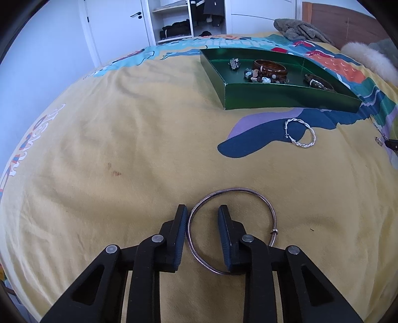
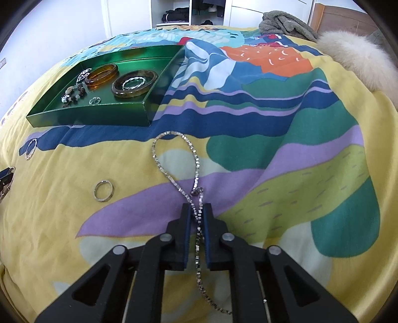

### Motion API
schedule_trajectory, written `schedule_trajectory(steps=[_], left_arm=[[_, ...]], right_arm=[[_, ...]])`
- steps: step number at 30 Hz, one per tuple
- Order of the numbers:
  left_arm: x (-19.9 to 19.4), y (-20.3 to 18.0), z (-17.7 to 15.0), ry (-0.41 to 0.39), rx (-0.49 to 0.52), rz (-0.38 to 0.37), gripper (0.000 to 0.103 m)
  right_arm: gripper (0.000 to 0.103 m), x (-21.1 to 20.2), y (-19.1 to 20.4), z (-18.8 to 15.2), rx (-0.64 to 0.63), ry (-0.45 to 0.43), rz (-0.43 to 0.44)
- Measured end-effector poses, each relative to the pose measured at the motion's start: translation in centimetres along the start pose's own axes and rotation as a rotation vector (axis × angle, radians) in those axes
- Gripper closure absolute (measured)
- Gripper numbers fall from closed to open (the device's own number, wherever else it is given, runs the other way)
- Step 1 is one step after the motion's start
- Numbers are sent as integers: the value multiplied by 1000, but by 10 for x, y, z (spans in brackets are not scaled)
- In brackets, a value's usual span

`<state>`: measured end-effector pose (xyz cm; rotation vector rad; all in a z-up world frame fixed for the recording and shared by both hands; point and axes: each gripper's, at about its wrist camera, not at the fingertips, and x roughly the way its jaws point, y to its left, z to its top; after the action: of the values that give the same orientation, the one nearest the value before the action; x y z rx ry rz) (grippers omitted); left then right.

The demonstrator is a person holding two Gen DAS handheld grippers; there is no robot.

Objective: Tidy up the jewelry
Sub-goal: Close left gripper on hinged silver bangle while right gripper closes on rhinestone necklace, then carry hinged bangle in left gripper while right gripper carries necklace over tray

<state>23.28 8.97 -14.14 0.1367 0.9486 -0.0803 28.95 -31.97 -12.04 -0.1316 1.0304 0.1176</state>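
A thin copper bangle (image 1: 263,201) lies on the yellow bedspread. My left gripper (image 1: 202,211) is open and straddles the bangle's left rim, one finger inside the ring and one outside. A silver beaded chain (image 2: 174,159) lies looped on the bedspread. My right gripper (image 2: 197,208) has its jaws narrowly apart with the chain running between them; I cannot tell whether they pinch it. A green tray (image 1: 286,98), also in the right wrist view (image 2: 94,115), holds amber bangles (image 2: 104,74), a beaded bracelet (image 2: 73,94) and small pieces.
A twisted silver bracelet (image 1: 301,134) lies in front of the tray, also in the right wrist view (image 2: 31,147). A silver ring (image 2: 103,190) lies left of the chain. A grey garment (image 2: 286,23) and a white fur cushion (image 2: 360,64) lie at the far side of the bed.
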Motion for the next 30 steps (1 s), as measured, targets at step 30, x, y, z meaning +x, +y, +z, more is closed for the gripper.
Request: schedule_trajectory(steps=[30], left_arm=[[-23,-4,-7,-27,-13,7,98]], right_arm=[[99,-50,8,-30,38,-52,12]])
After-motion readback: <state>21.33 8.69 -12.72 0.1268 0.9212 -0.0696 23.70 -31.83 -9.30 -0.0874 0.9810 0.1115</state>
